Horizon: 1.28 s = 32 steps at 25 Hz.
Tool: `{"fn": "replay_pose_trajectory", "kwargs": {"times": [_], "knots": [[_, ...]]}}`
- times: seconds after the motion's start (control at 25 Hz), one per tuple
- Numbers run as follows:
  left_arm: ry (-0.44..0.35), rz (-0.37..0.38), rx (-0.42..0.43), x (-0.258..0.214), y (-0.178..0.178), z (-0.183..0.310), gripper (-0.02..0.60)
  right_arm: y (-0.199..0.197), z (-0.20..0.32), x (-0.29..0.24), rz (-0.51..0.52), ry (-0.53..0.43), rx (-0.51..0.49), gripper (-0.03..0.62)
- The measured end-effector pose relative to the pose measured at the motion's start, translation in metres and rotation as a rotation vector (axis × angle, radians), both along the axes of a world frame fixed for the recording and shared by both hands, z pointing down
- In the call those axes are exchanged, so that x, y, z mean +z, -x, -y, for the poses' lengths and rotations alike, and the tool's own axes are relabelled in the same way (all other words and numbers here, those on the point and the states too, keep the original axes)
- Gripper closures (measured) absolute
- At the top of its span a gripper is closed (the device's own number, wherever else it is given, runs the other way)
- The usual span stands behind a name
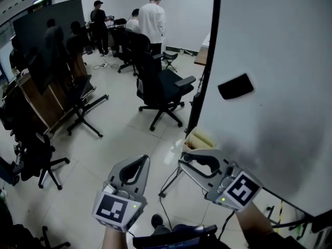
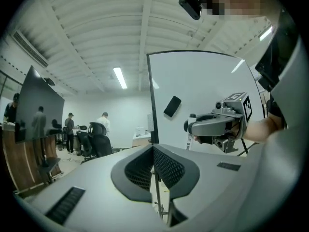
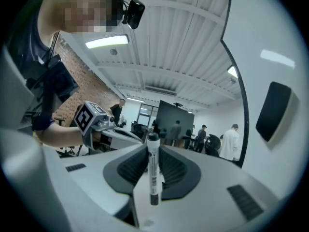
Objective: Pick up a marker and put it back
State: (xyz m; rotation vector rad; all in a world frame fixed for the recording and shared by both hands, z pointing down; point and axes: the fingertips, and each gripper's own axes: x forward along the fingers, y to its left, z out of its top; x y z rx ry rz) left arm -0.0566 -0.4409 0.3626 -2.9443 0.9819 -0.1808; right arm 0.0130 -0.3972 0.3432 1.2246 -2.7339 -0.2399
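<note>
Currently on view, itemised.

Right gripper [image 3: 154,153]: grey two-jaw tool, lower right of centre in the head view. It is clenched on the marker.

White cylindrical marker with a dark cap [image 3: 153,170]: stands upright between the right gripper's black ribbed pads, centre of the right gripper view, cap end uppermost. In the left gripper view it shows right of centre, in front of the whiteboard.

Left gripper [image 2: 153,150]: grey two-jaw tool, lower centre of the head view. Its pad tips are together and nothing is held.

Large white whiteboard with a black frame [image 1: 280,45]: fills the right side of the head view.

Black oblong eraser [image 1: 236,86]: on the whiteboard face, upper right.

Black swivel office chair [image 1: 161,84]: on the pale glossy tiled floor [image 1: 119,134], upper centre.

Person in a white top [image 1: 152,19]: standing at the top centre, back turned, with others beside.
</note>
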Motion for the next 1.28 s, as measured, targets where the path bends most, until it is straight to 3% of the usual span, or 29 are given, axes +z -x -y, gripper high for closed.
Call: {"fn": "replay_pose_trajectory", "kwargs": {"times": [0.12,0.28,0.44,0.84,1.28], "knots": [[0.018,0.000,0.088,0.005,0.002,0.030,0.581,-0.007,0.031,-0.007,-0.012,-0.021,0.123,0.503],[0.039,-0.012,0.176,0.016,-0.012,0.058,0.581,-0.046,0.060,-0.002,-0.008,0.013,0.346,0.503],[0.066,-0.005,0.204,0.028,-0.029,0.080,0.581,-0.079,0.085,0.009,0.005,0.022,0.439,0.503],[0.123,0.017,0.184,0.058,-0.059,0.119,0.581,-0.120,0.137,0.065,0.004,0.105,0.482,0.503],[0.170,0.030,0.178,0.079,-0.069,0.131,0.581,-0.131,0.157,0.094,-0.006,0.104,0.518,0.503]]}}
